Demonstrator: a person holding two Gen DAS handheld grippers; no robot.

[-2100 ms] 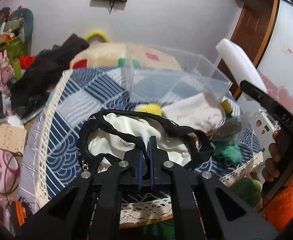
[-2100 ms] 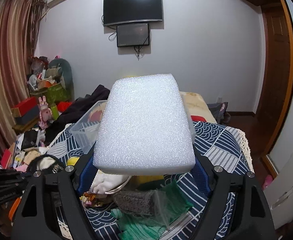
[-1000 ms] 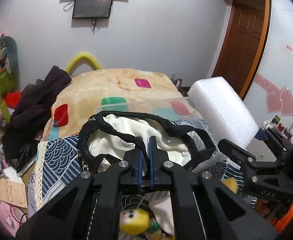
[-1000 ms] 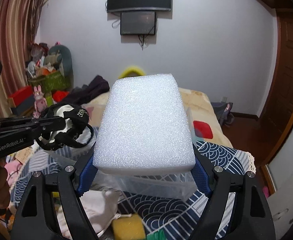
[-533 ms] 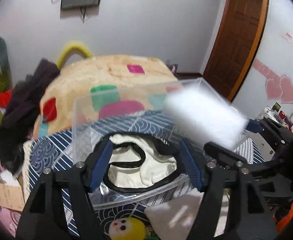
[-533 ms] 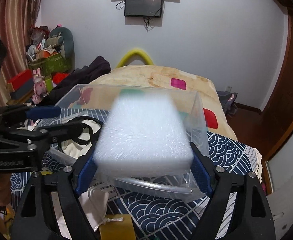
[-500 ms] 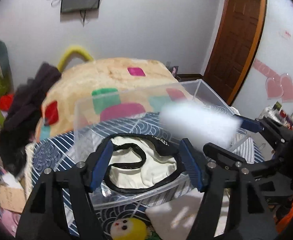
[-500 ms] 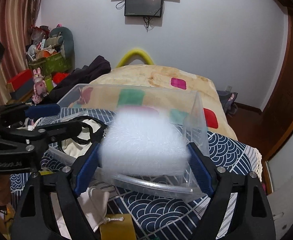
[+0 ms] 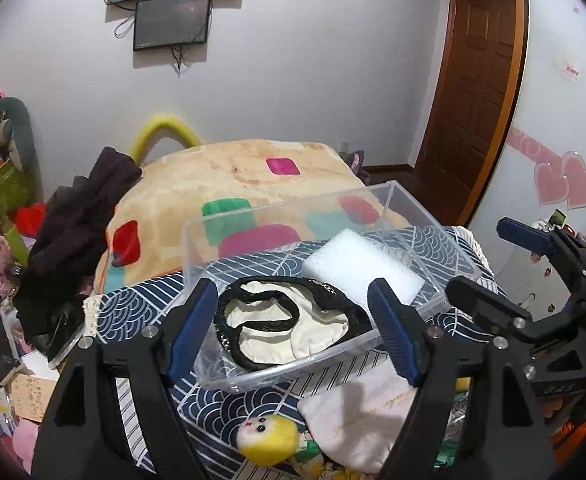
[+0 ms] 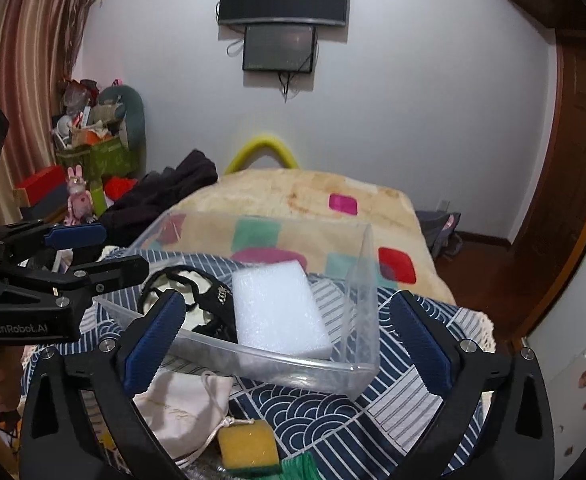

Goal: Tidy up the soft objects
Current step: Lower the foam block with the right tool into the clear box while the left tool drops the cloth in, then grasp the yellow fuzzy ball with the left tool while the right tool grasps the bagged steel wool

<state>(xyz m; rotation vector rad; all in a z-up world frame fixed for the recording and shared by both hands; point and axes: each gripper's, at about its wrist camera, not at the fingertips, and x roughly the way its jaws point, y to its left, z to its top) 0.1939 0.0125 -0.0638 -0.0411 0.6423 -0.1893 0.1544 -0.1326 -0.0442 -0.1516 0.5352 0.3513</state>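
Note:
A clear plastic box (image 9: 281,374) stands on the blue patterned table. Inside lie a cream pouch with a black cord (image 9: 293,326) on the left and a white foam block (image 9: 363,266) on the right. My left gripper (image 9: 293,328) is open and empty, just above the near wall of the box. My right gripper (image 10: 289,336) is open and empty over the box; the foam block (image 10: 279,314) and the pouch (image 10: 197,296) lie below it. The right gripper shows in the left wrist view (image 9: 493,264), the left one in the right wrist view (image 10: 93,252).
In front of the box lie a cream drawstring bag (image 10: 185,408), a yellow sponge (image 10: 247,446), a yellow-haired doll (image 9: 267,438) and green material (image 10: 299,468). Behind stands a bed with a patchwork blanket (image 9: 233,184) and dark clothes (image 9: 77,216). Clutter fills the left side.
Both grippers carried their objects over the box and opened. The pouch and the foam block dropped into the box and now lie still; both grippers have pulled back slightly.

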